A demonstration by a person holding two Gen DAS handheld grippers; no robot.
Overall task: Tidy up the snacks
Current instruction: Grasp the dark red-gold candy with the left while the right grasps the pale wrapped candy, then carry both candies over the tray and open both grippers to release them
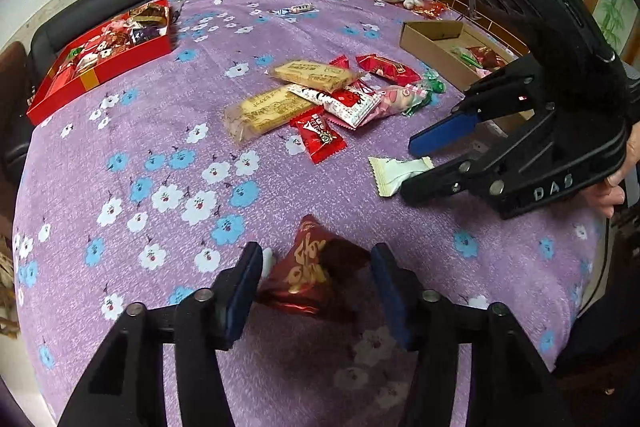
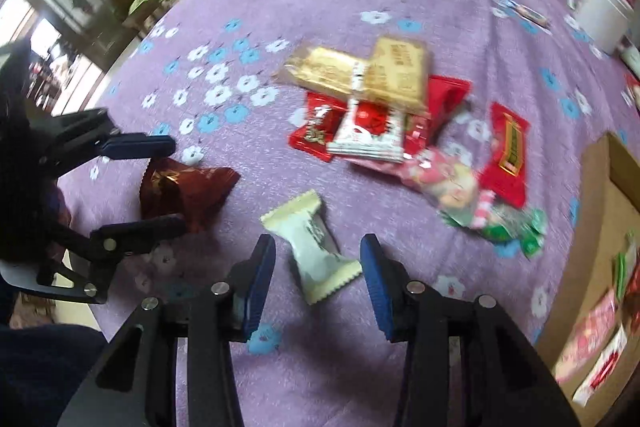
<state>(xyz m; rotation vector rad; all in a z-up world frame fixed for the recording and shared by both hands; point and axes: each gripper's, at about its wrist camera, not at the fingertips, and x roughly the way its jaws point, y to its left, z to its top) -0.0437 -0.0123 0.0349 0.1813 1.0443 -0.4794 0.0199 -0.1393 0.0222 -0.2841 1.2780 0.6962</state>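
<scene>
Purple tablecloth [image 1: 280, 187] printed with blue and white flowers — a dark red, gold-lettered snack packet [image 1: 308, 267], a cream-white packet [image 2: 316, 247], a red box [image 1: 100, 67], a brown cardboard box [image 1: 436, 35].

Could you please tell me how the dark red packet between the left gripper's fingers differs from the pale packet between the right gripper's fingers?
The dark red packet is glossy with gold print; the pale packet is matte cream-white. The dark red packet looks puffy and crumpled, the pale packet flatter with zigzag ends. Both lie on the purple tablecloth, framed by an open left gripper and an open right gripper.
</scene>
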